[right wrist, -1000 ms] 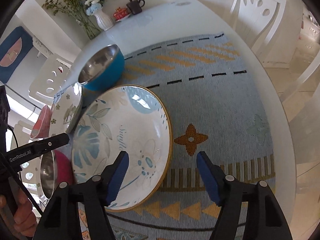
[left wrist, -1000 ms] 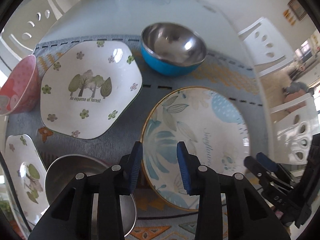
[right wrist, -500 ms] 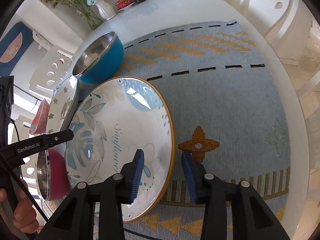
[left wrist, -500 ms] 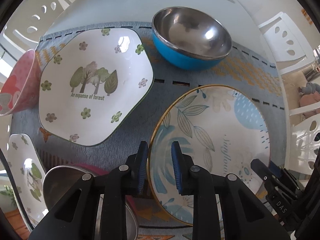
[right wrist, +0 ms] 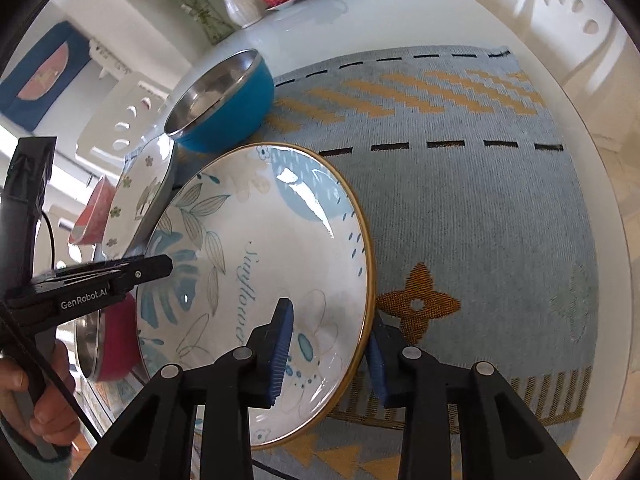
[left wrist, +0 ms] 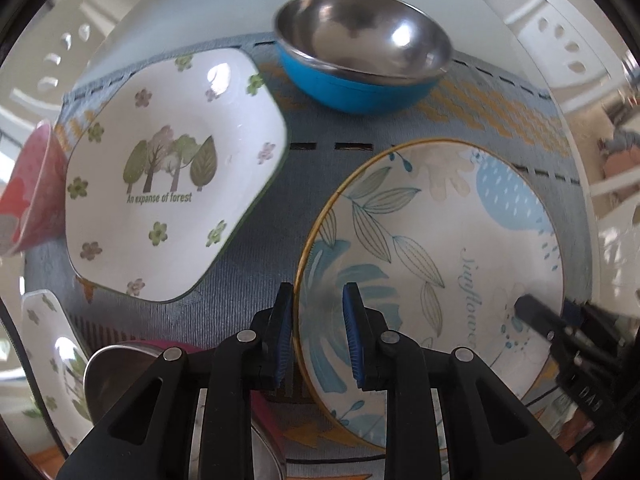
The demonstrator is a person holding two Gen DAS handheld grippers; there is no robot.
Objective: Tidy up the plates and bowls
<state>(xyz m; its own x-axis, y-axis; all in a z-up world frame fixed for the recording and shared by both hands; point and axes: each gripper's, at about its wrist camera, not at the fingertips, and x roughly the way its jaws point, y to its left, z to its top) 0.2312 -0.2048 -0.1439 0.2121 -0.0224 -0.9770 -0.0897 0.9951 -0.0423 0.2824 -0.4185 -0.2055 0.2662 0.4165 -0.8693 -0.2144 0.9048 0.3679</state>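
On opposite rims, grippers [left wrist: 318, 336] [right wrist: 328, 352] clamp plate [left wrist: 460, 248]

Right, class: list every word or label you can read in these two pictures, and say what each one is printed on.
"An expanse of forest": on the white plate with trees.
"Sunflower", in script, last letters partly covered in one view: on the round blue-leaf plate.
"GenRobot.AI": on the side of the left gripper.
"DAS", upside down and blurred, uncertain: on the right gripper's body.
No other text is readable.
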